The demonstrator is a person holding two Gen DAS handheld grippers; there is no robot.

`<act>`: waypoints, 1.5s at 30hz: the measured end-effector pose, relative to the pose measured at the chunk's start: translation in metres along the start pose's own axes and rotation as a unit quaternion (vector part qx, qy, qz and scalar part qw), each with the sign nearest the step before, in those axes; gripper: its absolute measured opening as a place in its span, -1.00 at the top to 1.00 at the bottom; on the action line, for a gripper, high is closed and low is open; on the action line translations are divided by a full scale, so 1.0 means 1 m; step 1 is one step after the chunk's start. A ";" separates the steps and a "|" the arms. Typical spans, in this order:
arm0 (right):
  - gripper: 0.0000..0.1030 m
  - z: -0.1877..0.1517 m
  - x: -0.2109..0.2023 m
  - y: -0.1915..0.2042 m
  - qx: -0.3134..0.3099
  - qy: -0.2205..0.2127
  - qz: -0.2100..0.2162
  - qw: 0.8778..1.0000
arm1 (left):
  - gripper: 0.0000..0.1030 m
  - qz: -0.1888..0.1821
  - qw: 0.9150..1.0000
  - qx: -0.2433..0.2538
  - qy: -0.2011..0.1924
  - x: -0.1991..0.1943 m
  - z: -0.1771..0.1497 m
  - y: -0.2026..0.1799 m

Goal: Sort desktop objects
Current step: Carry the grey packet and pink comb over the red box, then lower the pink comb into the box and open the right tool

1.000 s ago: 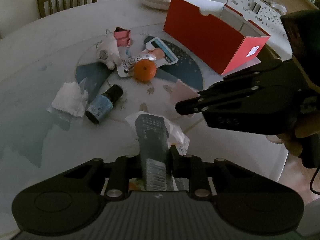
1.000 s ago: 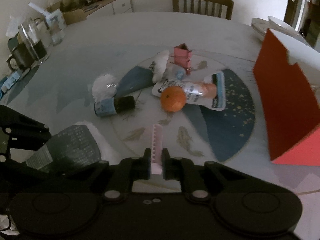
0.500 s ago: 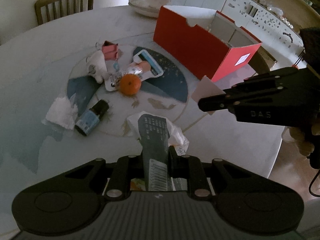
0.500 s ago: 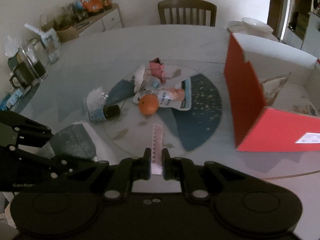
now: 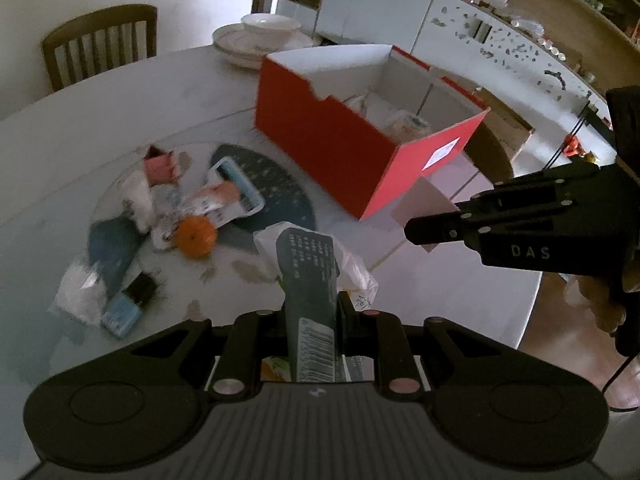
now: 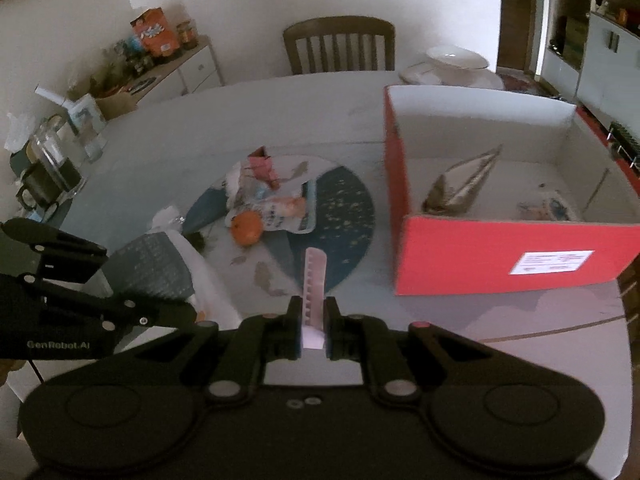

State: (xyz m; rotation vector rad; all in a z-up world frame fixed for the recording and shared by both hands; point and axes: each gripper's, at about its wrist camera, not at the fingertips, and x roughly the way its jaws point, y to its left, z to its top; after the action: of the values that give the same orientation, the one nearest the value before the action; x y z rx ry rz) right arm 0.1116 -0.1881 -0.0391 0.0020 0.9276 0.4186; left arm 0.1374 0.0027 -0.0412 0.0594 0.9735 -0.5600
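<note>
Red cardboard box (image 5: 340, 152), open-topped with a white interior, upper centre of the left wrist view; matte walls, one notched rim, a white label on its near end. Inside, seen from the right wrist view: a crumpled foil-like wrapper (image 6: 460, 188) and a second small packet (image 6: 548, 208), too blurred to name.

Left gripper (image 5: 312, 320): clenched on a dark green snack packet (image 5: 310, 280) with printed text and a barcode, white plastic bunched behind it, held above the table.

Right gripper (image 6: 314, 320): clenched on a thin pink comb-like strip (image 6: 315, 288), toothed along one edge, held edge-on, lower centre of its view, left of the box.

Pale round table (image 5: 120, 112), glossy top with a blue patterned inlay. At centre left lies a cluster: tangerine (image 5: 196, 236), white printed pouch with orange cap (image 5: 216, 204), pink binder clip (image 5: 160, 164), white plush toy (image 5: 138, 200). Lower left: small dark bottle with blue label (image 5: 128, 306) beside crumpled white tissue (image 5: 78, 296).

Far edge: stacked white dishes (image 5: 264, 36); wooden slat-back chair (image 5: 100, 44).
</note>
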 end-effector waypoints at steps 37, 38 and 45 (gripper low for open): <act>0.82 0.045 -0.058 -0.164 0.034 -0.056 -0.018 0.998 | 0.65 -0.001 0.997 0.051 -0.066 0.047 0.139 -0.108; 0.82 0.048 -0.057 -0.167 0.034 -0.056 -0.017 0.998 | 0.65 0.003 0.996 0.053 -0.068 0.048 0.143 -0.110; 0.82 0.066 -0.051 -0.185 0.028 -0.057 -0.011 0.998 | 0.65 0.024 0.995 0.063 -0.072 0.062 0.173 -0.115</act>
State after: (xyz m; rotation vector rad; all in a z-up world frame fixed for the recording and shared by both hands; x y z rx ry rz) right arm 0.2001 -0.3645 0.0072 0.0658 0.8257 0.3673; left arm 0.2422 -0.1724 0.0307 0.1533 0.7937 -0.5736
